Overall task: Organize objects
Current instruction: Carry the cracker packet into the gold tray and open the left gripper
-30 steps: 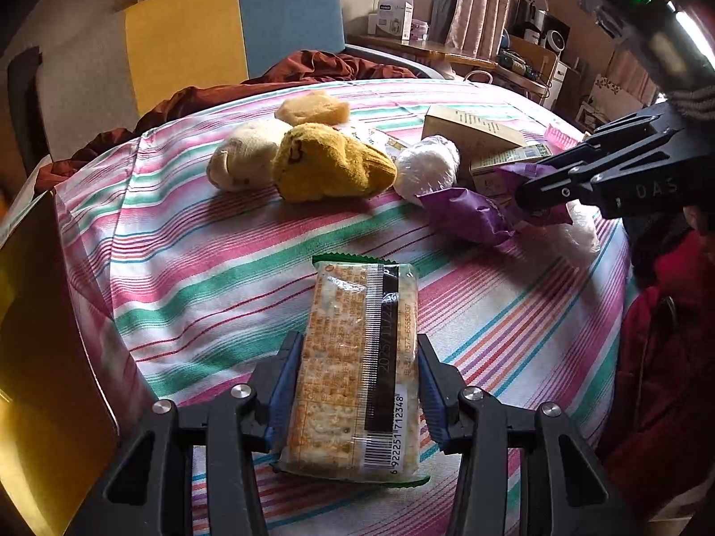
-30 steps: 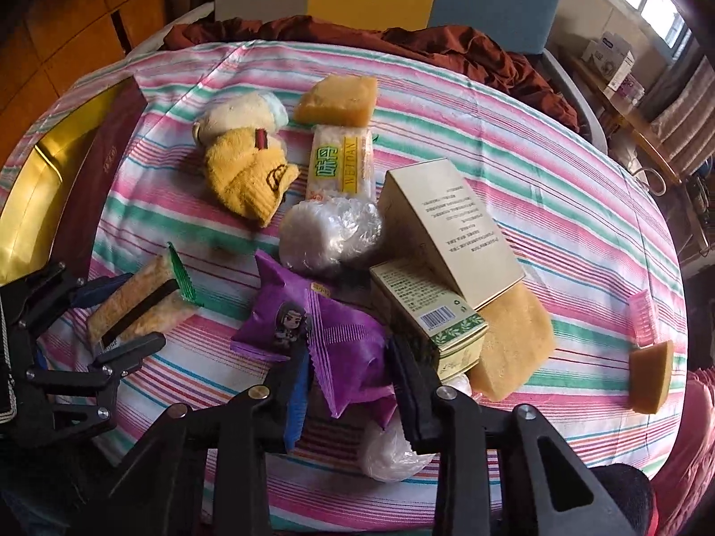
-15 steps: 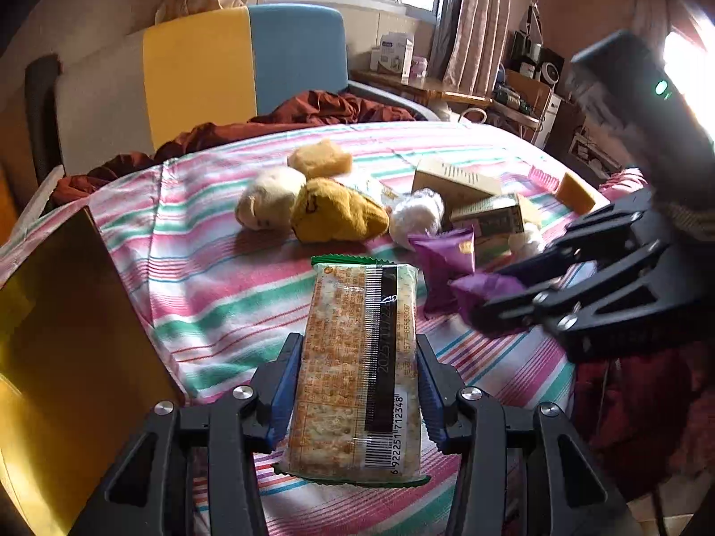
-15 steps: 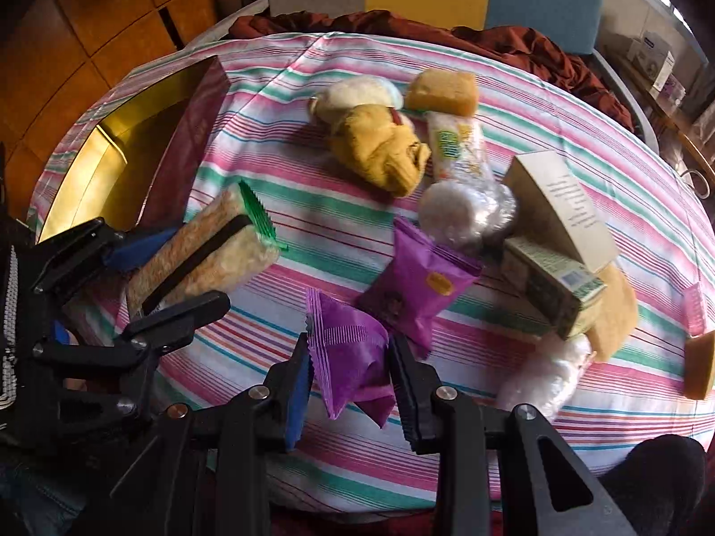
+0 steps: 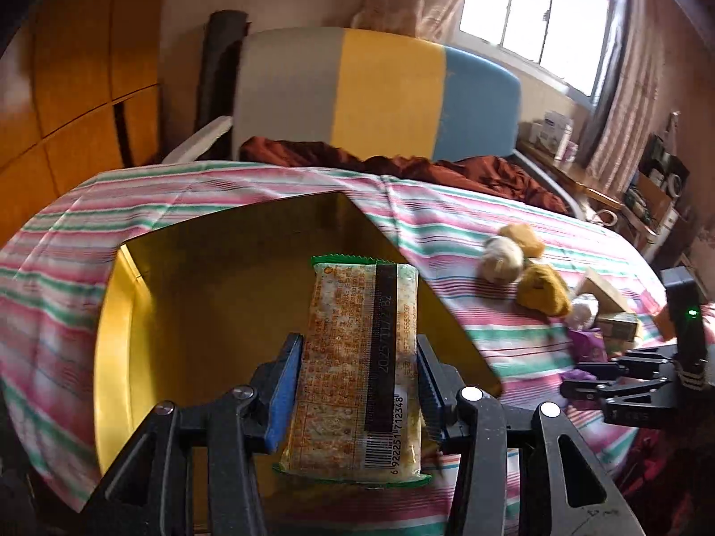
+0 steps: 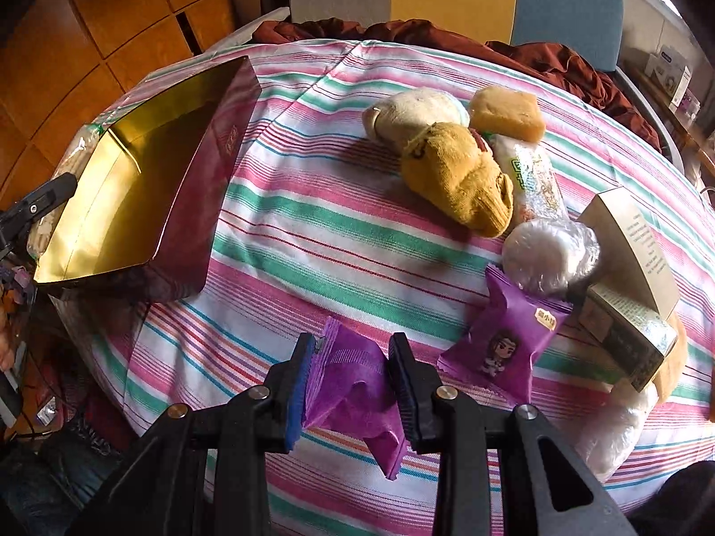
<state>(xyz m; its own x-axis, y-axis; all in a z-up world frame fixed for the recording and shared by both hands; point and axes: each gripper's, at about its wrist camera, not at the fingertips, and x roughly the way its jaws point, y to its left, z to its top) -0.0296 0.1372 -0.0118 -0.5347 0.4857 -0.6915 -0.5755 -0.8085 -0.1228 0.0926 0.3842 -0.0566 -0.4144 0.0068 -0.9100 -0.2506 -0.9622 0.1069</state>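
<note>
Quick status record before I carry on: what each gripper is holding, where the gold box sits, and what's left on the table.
left gripper: shut on cracker packet, above the gold box
right gripper: shut on purple snack packet
gold box: open, at the table's edge on the striped tablecloth
left on cloth: second purple packet, mustard sock, cream sock, two cartons
</note>
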